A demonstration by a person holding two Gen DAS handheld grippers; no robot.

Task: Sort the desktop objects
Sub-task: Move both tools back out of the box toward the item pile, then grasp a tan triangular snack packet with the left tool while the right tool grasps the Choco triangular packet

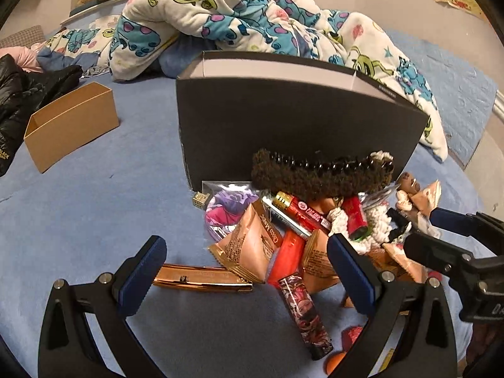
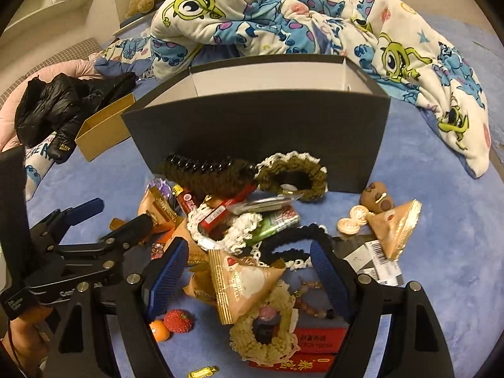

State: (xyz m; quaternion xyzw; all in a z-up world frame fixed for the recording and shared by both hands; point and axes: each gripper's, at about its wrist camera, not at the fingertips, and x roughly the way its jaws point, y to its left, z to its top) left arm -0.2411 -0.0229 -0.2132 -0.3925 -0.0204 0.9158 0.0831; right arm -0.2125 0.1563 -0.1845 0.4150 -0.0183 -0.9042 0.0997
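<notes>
A pile of small objects lies on the blue bed cover in front of a large black box [image 1: 296,116] [image 2: 261,126]. It holds a brown fuzzy hair claw [image 1: 318,173] [image 2: 208,173], tan snack packets [image 1: 252,245] [image 2: 242,283], a red battery [image 1: 302,211], scrunchies [image 2: 293,173] and a patterned lighter [image 1: 305,312]. My left gripper [image 1: 249,271] is open and empty, its fingers either side of a snack packet and a gold clip [image 1: 201,278]. My right gripper [image 2: 249,271] is open and empty, low over a snack packet and a black scrunchie [image 2: 293,242].
An open brown cardboard box [image 1: 69,126] [image 2: 104,129] stands at the left. A black jacket [image 1: 22,94] [image 2: 60,107] lies beyond it. A cartoon-print quilt [image 1: 252,12] [image 2: 315,19] is heaped behind the black box. Red packets [image 2: 315,343] and a toy strawberry [image 2: 178,321] lie near me.
</notes>
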